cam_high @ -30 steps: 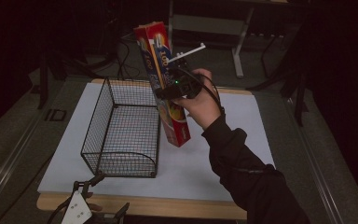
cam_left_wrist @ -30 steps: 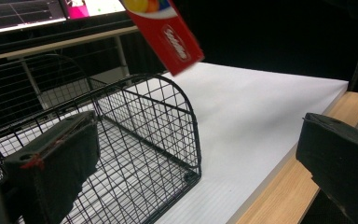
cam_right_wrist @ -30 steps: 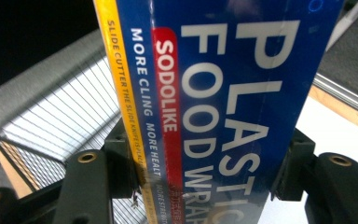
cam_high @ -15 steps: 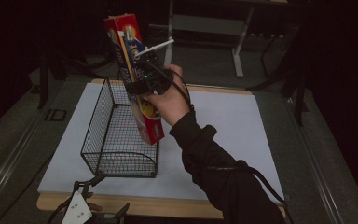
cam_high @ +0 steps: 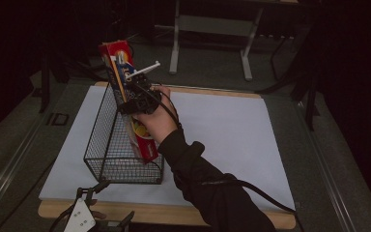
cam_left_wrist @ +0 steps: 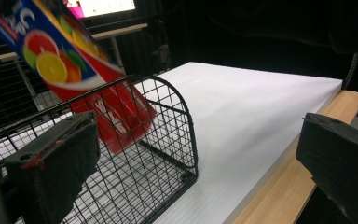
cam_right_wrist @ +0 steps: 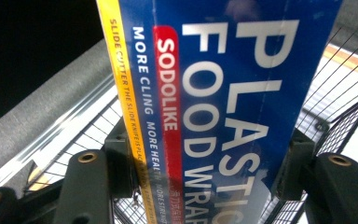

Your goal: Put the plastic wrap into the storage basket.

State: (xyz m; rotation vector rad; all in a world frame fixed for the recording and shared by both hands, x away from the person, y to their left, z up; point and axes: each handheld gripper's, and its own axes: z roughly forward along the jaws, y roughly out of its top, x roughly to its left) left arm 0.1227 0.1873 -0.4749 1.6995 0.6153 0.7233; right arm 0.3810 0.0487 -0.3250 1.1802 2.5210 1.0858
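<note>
While the right gripper (cam_high: pixel 136 96) stays clenched on the wrap box (cam_high: pixel 125 92), lower it slowly, level it, clear the basket (cam_high: pixel 107 145) rim, release late.

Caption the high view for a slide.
Right tongs lower a tilted plastic wrap box into the wire basket.

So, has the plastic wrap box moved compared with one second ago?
Yes. The box, held in the right gripper, moved left, from beside the wire basket to over it, its lower end inside.
</note>
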